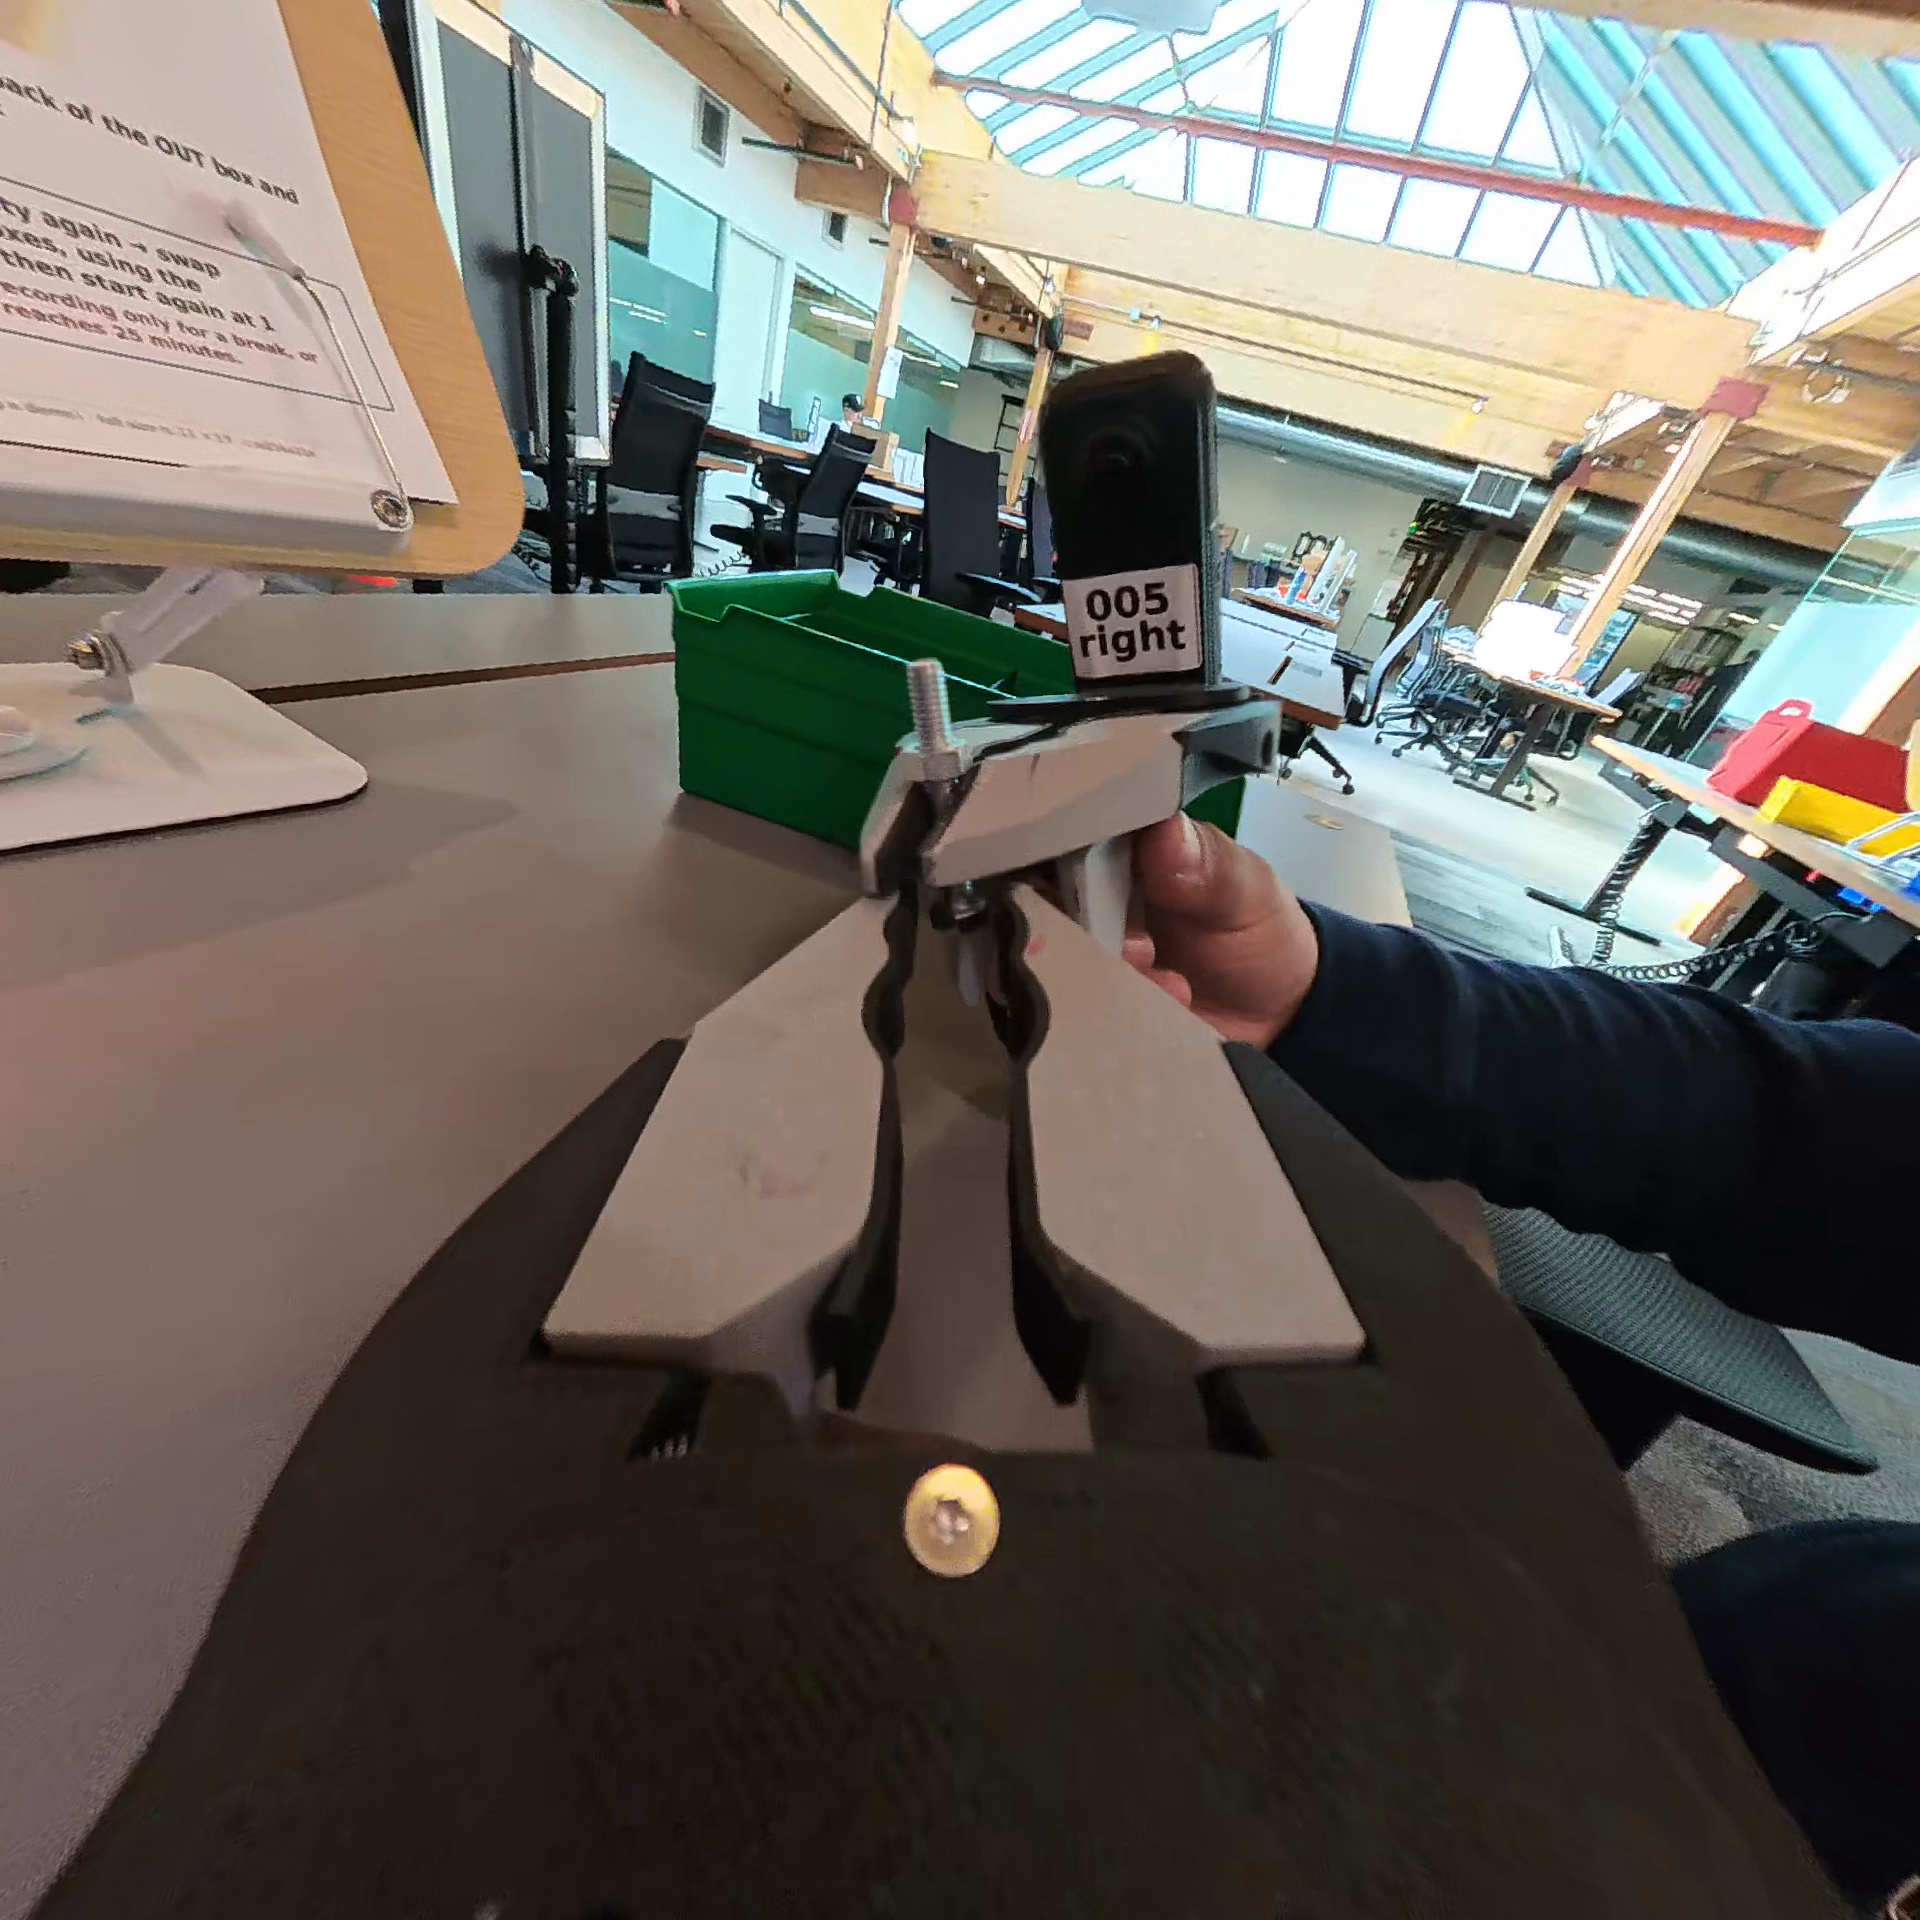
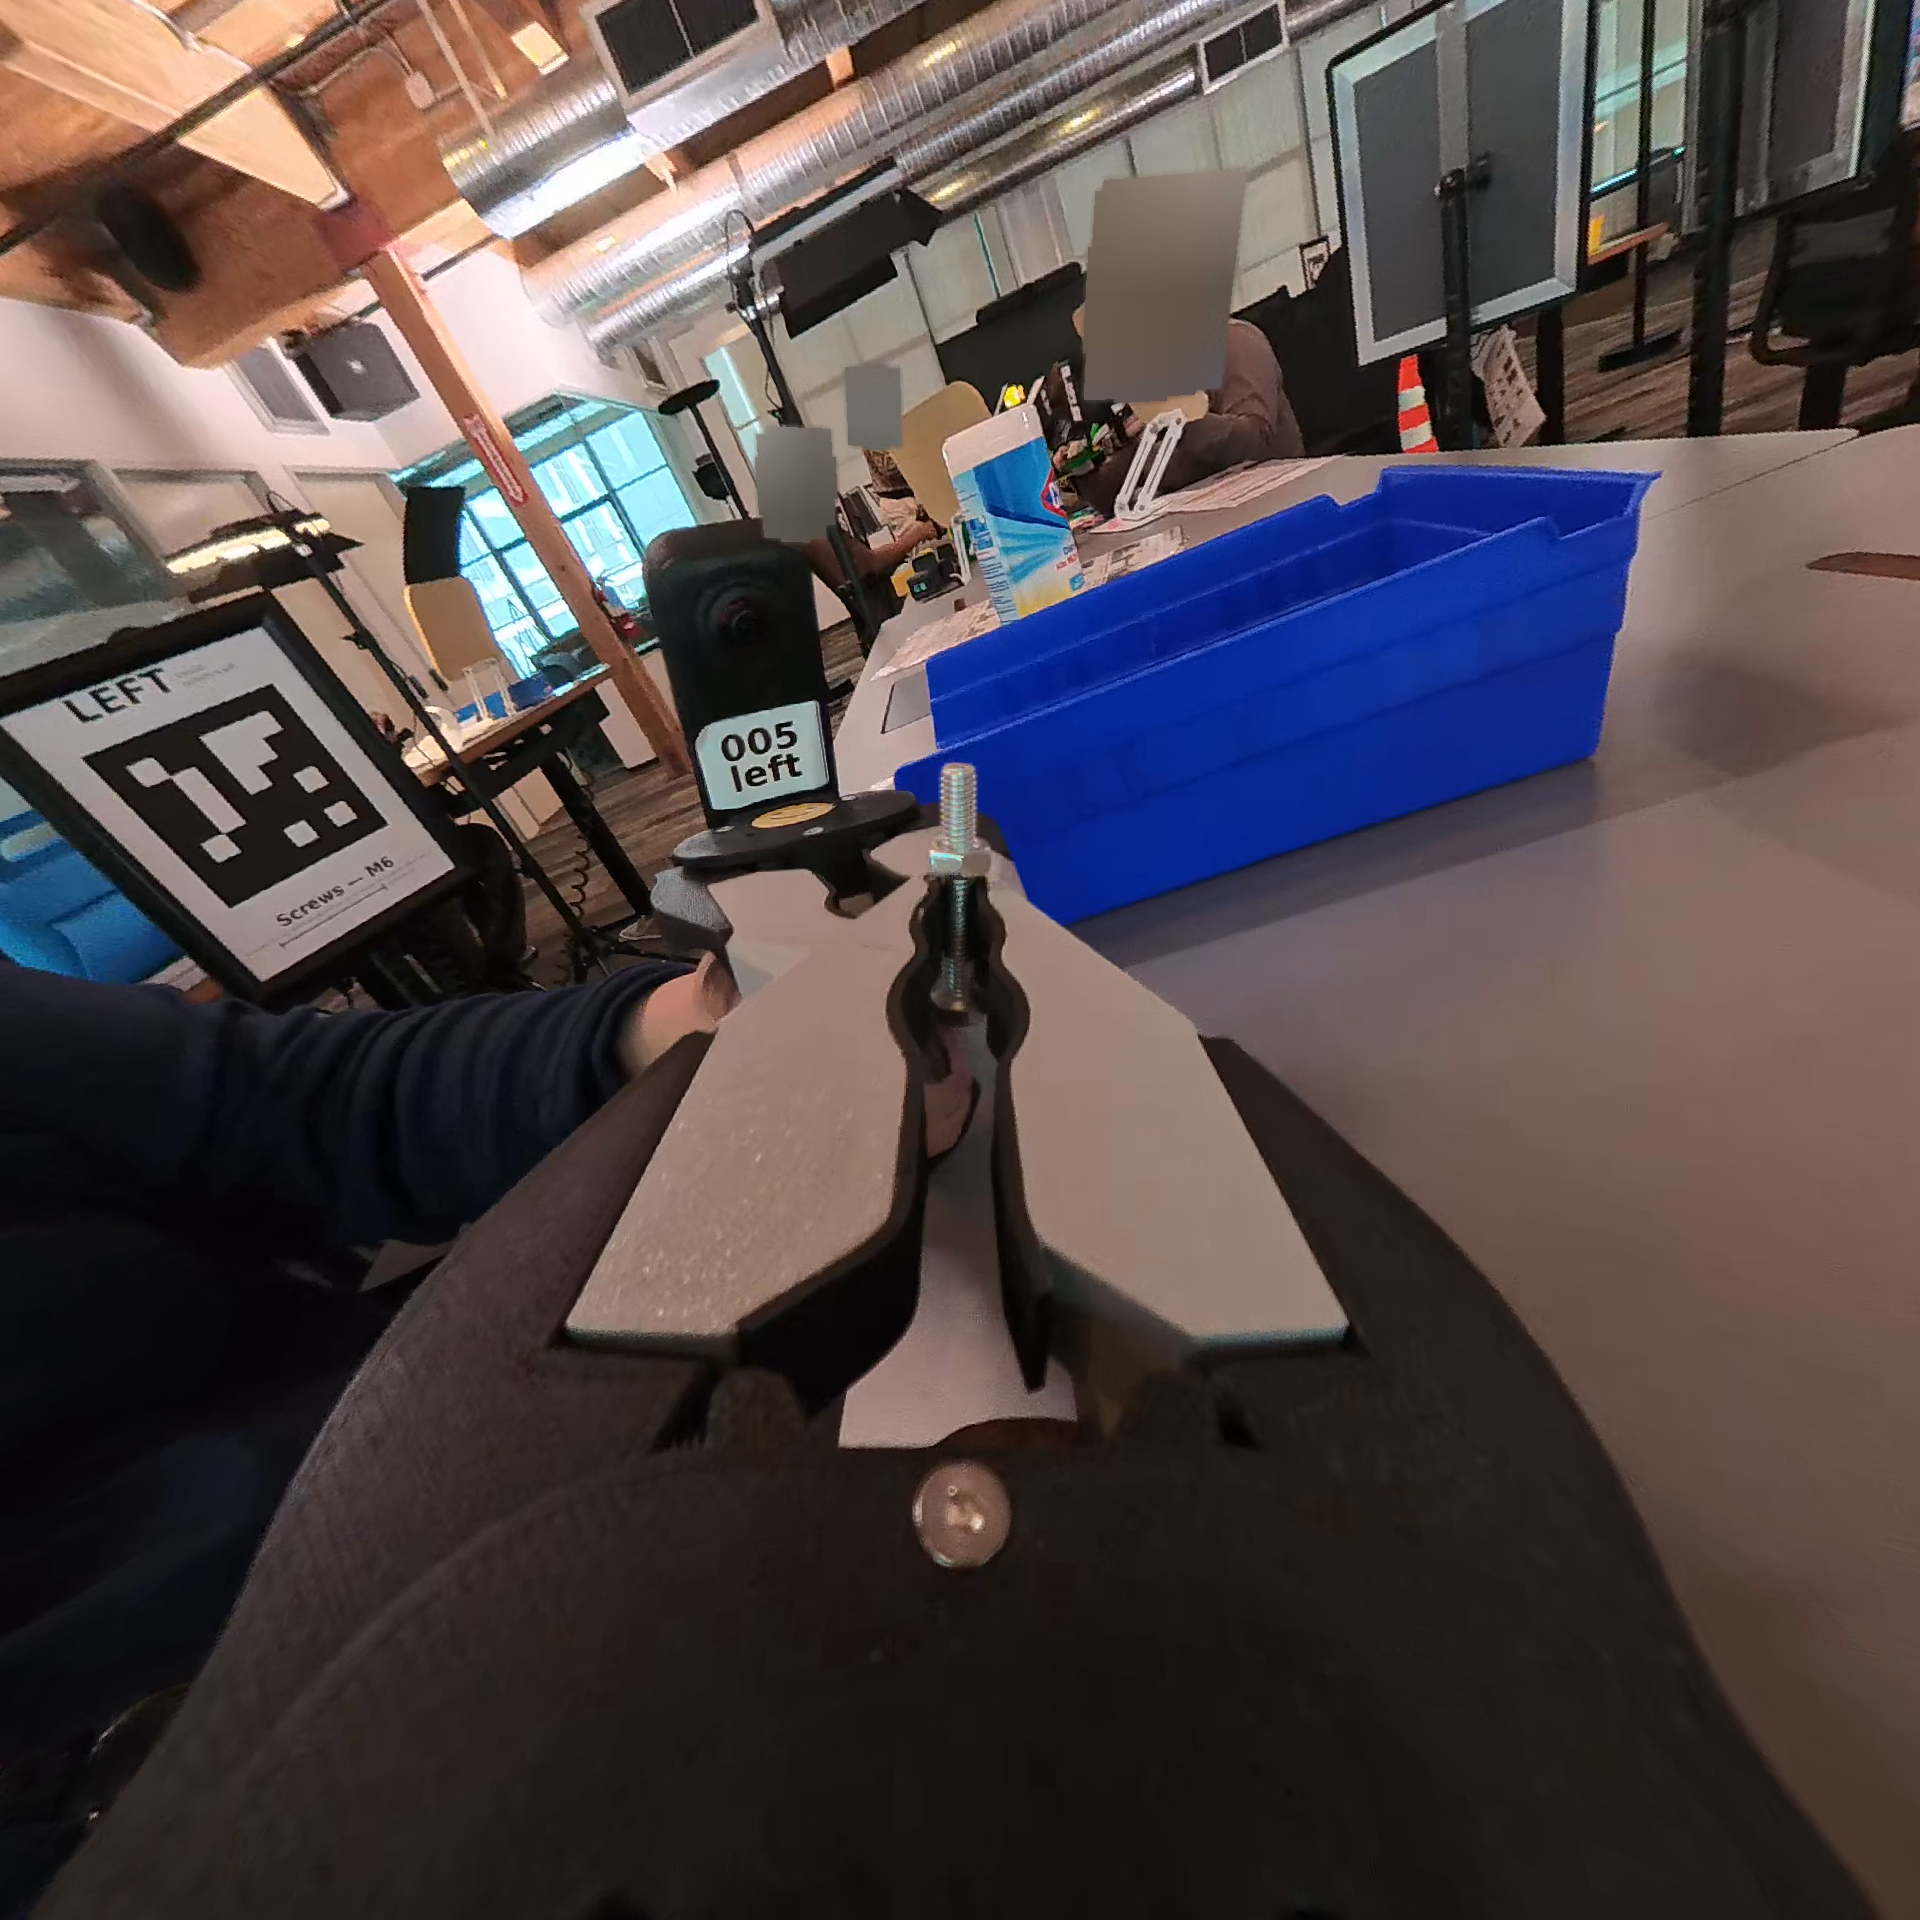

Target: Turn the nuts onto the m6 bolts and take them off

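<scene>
The right gripper (image 2: 956, 966) clamps the upright bolt (image 2: 956, 894) at frame centre, beneath its nut (image 2: 957, 860). The left gripper (image 1: 951, 925), jaws narrowed, pinches the bolt's lower end; a green bin (image 1: 769, 717) sits behind.

Grey table (image 1: 312, 1039) carries a green bin (image 1: 790, 717), open top, set toward the far edge. At left on the same surface, a white stand (image 1: 156, 758) props up a printed sheet (image 1: 177, 270) on a wooden board. Black office chairs (image 1: 655, 468) stand behind the table; skylight (image 1: 1403, 125) and timber beams overhead.

From the other side: blue bin (image 2: 1299, 717) on the table, open top, long side facing the camera. Behind it, a blue-and-white wipes canister (image 2: 1013, 509), upright. A framed black-and-white marker sign (image 2: 223, 795) stands off the table's edge, at left. Orange cone (image 2: 1416, 403) far back. Silver ducts (image 2: 831, 135) run along the ceiling.
</scene>
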The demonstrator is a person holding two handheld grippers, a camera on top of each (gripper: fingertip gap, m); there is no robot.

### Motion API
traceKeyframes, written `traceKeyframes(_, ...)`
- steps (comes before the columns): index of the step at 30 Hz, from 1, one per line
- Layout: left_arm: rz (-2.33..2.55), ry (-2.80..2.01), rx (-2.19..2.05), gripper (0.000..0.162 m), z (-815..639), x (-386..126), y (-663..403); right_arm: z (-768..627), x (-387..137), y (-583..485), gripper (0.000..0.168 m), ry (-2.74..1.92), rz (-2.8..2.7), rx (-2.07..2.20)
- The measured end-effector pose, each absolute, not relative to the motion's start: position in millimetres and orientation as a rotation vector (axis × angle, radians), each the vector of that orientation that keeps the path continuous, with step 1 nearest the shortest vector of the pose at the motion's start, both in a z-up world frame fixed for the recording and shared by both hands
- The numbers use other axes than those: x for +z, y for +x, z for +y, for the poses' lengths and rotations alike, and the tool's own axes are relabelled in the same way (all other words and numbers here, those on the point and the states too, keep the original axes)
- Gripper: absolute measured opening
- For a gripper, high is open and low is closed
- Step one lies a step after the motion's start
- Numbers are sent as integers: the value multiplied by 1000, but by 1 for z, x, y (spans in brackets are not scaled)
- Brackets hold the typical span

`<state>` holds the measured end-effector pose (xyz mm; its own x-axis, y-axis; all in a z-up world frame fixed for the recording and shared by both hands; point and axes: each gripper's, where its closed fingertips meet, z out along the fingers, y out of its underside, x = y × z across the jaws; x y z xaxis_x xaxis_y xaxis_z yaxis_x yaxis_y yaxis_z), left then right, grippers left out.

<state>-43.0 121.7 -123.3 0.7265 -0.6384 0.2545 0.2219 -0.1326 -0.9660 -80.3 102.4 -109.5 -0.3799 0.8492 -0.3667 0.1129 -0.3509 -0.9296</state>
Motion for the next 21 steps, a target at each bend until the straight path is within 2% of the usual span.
traceKeyframes(2, 354, -1524, -787, 8, 121, -121, -43, 102, -108, -81, 1, -1278, -1328, 1774)
traceKeyframes(8, 376, -1562, -642, 8, 128, -128, -48, 107, -112, -82, 4, -1327, -1316, 1787)
traceKeyframes(15, 391, -1567, -588, 9, 127, -130, -48, 106, -114, -82, 4, -1290, -1370, 1616)
traceKeyframes(16, 391, -1572, -584, 8, 127, -131, -49, 108, -115, -83, 11, -1291, -1362, 1580)
traceKeyframes(17, 390, -1593, -578, 8, 128, -134, -49, 106, -113, -82, 32, -1270, -1365, 1582)
traceKeyframes(18, 388, -1604, -575, 8, 129, -135, -49, 102, -108, -80, 42, -1238, -1373, 1615)
traceKeyframes(21, 402, -1579, -579, 8, 126, -132, -47, 112, -104, -82, 36, -1259, -1314, 1598)
